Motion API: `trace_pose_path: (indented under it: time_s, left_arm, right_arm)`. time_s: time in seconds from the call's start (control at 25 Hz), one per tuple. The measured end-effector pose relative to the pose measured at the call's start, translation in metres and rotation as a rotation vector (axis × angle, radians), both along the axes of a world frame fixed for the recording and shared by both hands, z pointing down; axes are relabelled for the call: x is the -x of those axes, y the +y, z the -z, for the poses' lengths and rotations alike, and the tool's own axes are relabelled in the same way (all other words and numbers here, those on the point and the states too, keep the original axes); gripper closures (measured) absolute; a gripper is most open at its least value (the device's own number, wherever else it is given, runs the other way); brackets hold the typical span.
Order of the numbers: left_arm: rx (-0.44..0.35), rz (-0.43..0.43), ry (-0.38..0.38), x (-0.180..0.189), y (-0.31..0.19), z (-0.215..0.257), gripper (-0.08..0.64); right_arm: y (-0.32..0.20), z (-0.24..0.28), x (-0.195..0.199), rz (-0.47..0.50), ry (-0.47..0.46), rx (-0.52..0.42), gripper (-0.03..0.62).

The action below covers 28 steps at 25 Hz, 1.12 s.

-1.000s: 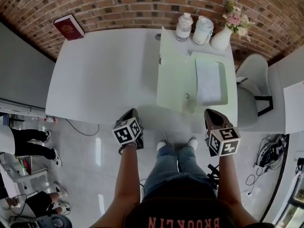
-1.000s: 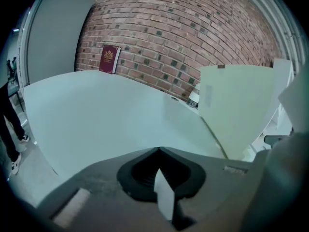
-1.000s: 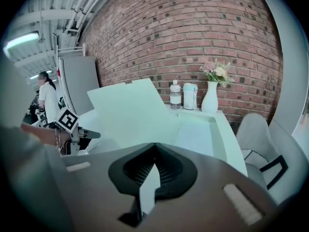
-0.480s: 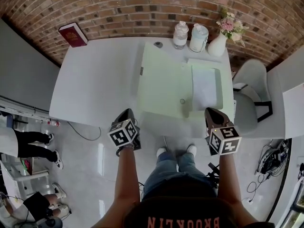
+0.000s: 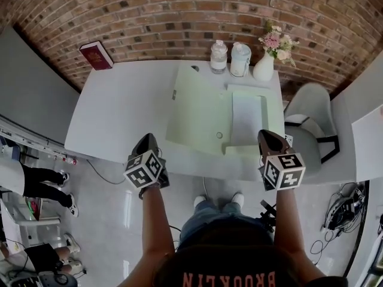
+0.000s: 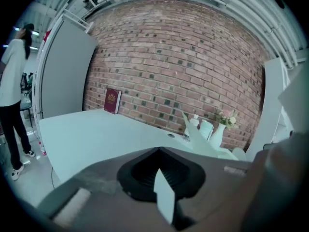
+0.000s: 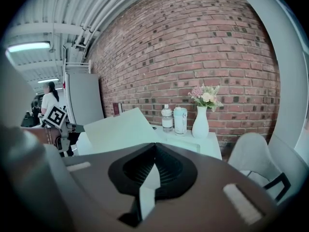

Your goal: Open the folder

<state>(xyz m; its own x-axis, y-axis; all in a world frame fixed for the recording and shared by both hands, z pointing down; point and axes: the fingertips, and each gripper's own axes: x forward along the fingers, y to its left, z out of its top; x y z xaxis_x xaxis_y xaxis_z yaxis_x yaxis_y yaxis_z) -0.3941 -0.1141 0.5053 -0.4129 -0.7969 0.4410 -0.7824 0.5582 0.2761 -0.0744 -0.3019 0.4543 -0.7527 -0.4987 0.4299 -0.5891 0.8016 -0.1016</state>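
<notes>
A pale green box folder (image 5: 197,109) lies open on the white table (image 5: 119,109). Its cover leans up and out to the left, and white paper (image 5: 245,117) lies in its tray. At the table's near edge, left of the folder, my left gripper (image 5: 145,139) is shut and empty. Just off the folder's near right corner is my right gripper (image 5: 267,136), also shut and holding nothing. The raised cover (image 6: 203,134) shows beyond the shut jaws in the left gripper view. The right gripper view shows that cover (image 7: 120,128) at left.
A red book (image 5: 96,55) stands at the far left corner against the brick wall. A water bottle (image 5: 218,57), a jar (image 5: 240,58) and a white vase of flowers (image 5: 263,66) line the far edge. A grey chair (image 5: 308,124) is at the right. A person (image 5: 30,184) stands at the left.
Both grippers have risen and now reach the table's near edge. The folder's cover has swung wider to the left. Neither gripper has taken hold of anything.
</notes>
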Motion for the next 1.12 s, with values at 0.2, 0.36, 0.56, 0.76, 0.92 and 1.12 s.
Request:
trace_pose_path:
  time_s: [0.2, 0.36, 0.56, 0.76, 0.92, 1.12]
  left_arm:
    - [-0.060, 0.001, -0.070, -0.008, -0.013, 0.042, 0.560]
    - [-0.096, -0.011, -0.115, -0.017, -0.027, 0.069, 0.560]
    - [-0.140, -0.062, -0.160, -0.036, -0.052, 0.096, 0.560]
    - [-0.183, -0.141, -0.198, -0.063, -0.082, 0.117, 0.560]
    - [-0.229, -0.219, -0.236, -0.089, -0.106, 0.136, 0.560]
    - [-0.316, -0.361, -0.321, -0.129, -0.131, 0.161, 0.560]
  right_arm:
    - [-0.013, 0.018, -0.008, 0.003, -0.042, -0.029, 0.591]
    - [-0.022, 0.032, -0.018, -0.010, -0.081, -0.047, 0.591]
    - [-0.032, 0.052, -0.031, -0.030, -0.134, -0.076, 0.591]
    - [-0.039, 0.075, -0.045, -0.059, -0.163, -0.141, 0.592]
    - [-0.042, 0.094, -0.059, -0.081, -0.182, -0.198, 0.592]
    - [-0.042, 0.115, -0.077, -0.101, -0.216, -0.259, 0.594]
